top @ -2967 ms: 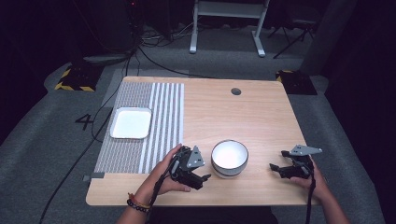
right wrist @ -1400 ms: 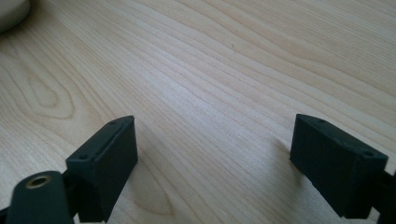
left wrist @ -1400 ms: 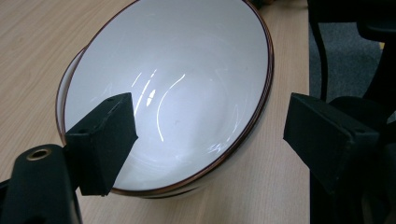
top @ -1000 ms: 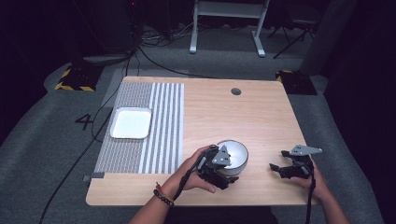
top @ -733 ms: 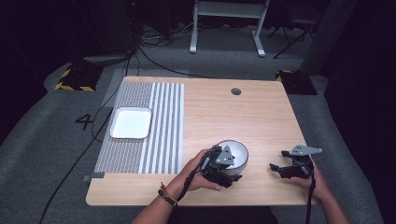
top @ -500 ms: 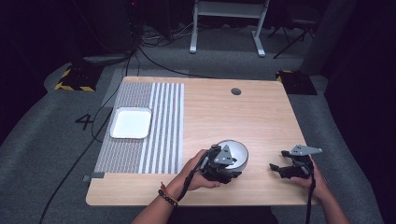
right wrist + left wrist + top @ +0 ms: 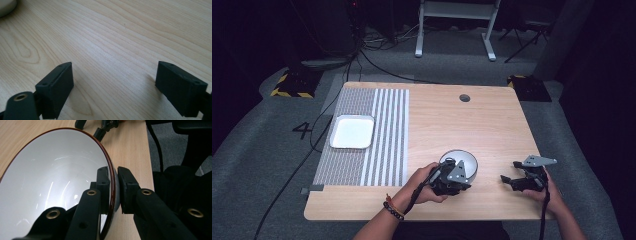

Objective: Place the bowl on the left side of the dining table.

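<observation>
The left tool [image 7: 455, 176] has just been closing its jaws, and they now pinch the rim of the white bowl [image 7: 466, 161], one jaw inside and one outside. The bowl [image 7: 55, 182] stands on the tabletop [image 7: 492, 125] near the front edge, a little right of the middle. Gripping the thin rim is probably meant to let the person lift or drag the bowl. The right tool [image 7: 518, 182] rests on the tabletop to the right, jaws wide apart and empty, kept out of the way. A white tray [image 7: 353, 132] lies on the striped mat [image 7: 384, 135] at the far left, perhaps the destination.
</observation>
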`<state>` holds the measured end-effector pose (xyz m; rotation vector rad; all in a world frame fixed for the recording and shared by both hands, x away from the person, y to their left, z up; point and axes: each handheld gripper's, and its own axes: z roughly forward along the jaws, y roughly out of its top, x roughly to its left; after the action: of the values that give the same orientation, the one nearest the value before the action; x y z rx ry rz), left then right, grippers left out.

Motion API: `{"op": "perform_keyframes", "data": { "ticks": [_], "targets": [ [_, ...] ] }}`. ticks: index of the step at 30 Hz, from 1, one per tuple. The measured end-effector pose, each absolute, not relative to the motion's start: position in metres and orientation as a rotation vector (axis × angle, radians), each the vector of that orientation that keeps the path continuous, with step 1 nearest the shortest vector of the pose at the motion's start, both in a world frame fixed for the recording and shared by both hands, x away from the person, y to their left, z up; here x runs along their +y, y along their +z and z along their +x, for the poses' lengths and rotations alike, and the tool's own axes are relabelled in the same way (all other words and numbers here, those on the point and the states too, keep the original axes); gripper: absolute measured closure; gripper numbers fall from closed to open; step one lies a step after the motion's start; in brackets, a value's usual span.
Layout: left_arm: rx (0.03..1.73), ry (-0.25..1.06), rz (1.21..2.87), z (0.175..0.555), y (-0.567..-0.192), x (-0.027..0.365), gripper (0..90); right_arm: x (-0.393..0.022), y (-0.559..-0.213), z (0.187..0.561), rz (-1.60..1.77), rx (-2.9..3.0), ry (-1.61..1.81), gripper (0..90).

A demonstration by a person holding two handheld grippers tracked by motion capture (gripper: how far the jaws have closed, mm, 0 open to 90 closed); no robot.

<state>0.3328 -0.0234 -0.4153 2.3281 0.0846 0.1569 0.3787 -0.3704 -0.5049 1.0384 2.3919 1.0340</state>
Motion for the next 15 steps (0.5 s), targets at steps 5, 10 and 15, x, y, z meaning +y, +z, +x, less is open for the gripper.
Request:
{"op": "perform_keyframes", "data": {
  "ticks": [5,10,15],
  "targets": [
    [0.095,0.134,2.306,0.3340,-0.4128,-0.0204,80.2,-0.3704,-0.5049,0.3788,1.039,2.392,1.033,15.0],
    [0.114,0.099,2.250,0.3378,-0.4106,-0.0168,80.0,-0.3704,-0.5050,0.3788,1.038,2.392,1.034,15.1],
    [0.142,0.104,2.209,0.3370,-0.4067,-0.0146,80.0,-0.3704,-0.5049,0.3787,1.039,2.392,1.034,15.1]
  ]
}}
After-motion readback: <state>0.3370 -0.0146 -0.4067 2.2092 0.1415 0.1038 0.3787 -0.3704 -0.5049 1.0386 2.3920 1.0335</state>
